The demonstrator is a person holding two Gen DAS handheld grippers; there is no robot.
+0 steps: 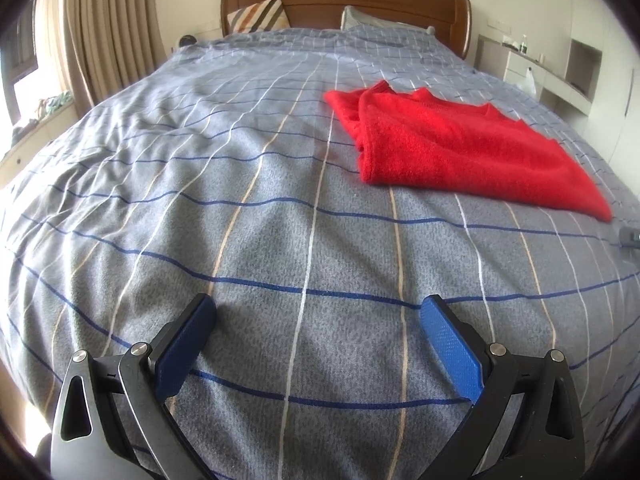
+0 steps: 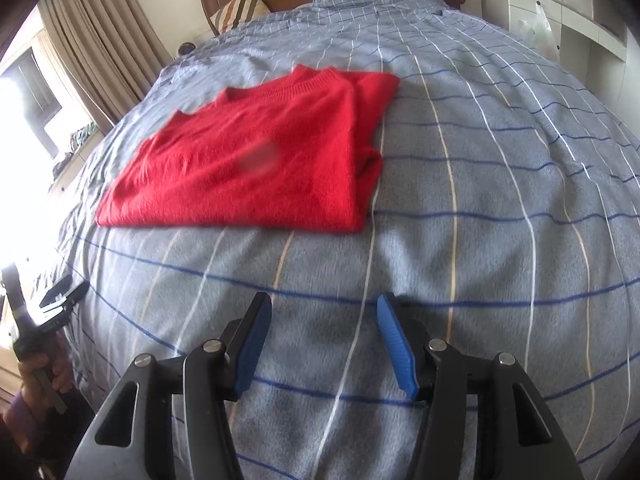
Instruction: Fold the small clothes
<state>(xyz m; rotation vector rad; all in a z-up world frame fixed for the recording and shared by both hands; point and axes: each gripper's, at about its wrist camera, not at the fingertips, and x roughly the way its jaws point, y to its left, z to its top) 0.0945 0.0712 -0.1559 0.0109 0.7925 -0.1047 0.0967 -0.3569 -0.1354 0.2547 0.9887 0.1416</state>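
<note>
Both claws hang released over the bed (image 1: 200, 208): left claw (image 1: 318, 308), right claw (image 2: 322, 306), nothing between their pads. Folded red sweater (image 2: 248, 160) lies flat ahead on the checked cover.

No legible text or labels anywhere.
</note>
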